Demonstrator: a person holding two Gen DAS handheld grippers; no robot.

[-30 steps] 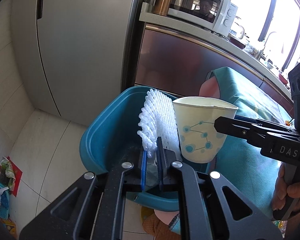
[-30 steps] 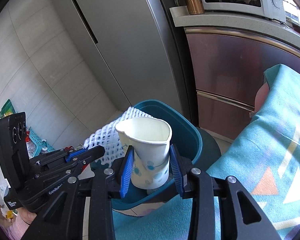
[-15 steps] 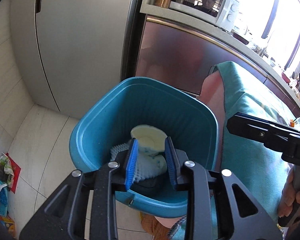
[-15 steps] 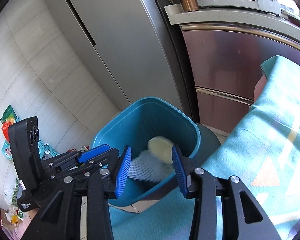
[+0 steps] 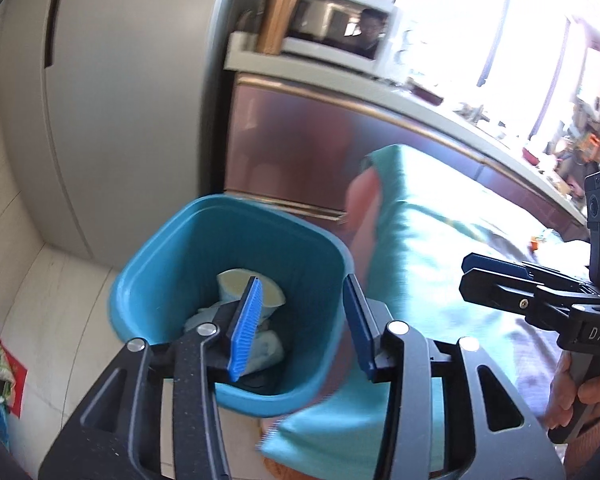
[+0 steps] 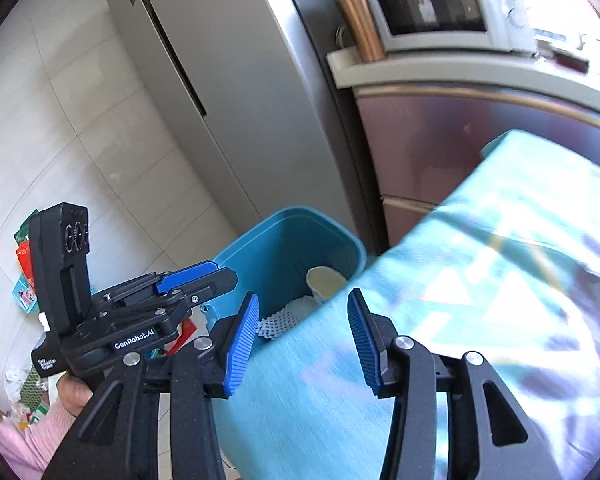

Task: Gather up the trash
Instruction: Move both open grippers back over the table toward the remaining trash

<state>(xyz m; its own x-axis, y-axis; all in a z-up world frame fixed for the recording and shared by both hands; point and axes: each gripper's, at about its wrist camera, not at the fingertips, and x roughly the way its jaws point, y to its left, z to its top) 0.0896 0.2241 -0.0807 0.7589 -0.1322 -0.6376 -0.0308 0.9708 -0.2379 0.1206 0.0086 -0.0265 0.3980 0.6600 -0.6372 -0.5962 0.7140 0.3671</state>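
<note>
One teal bin [image 5: 172, 240], one paper cup [image 5: 236, 284], one foam net [image 6: 280, 320], two grippers, one microwave [image 6: 432, 12]

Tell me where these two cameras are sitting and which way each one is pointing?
Left wrist: rides the left gripper, looking forward and down into the blue bin; the right gripper and a hand show at right.
Right wrist: rides the right gripper, looking over the teal cloth toward the bin; the left gripper and a pink sleeve show at left.
Shared: bin, paper cup, foam net, microwave.
</note>
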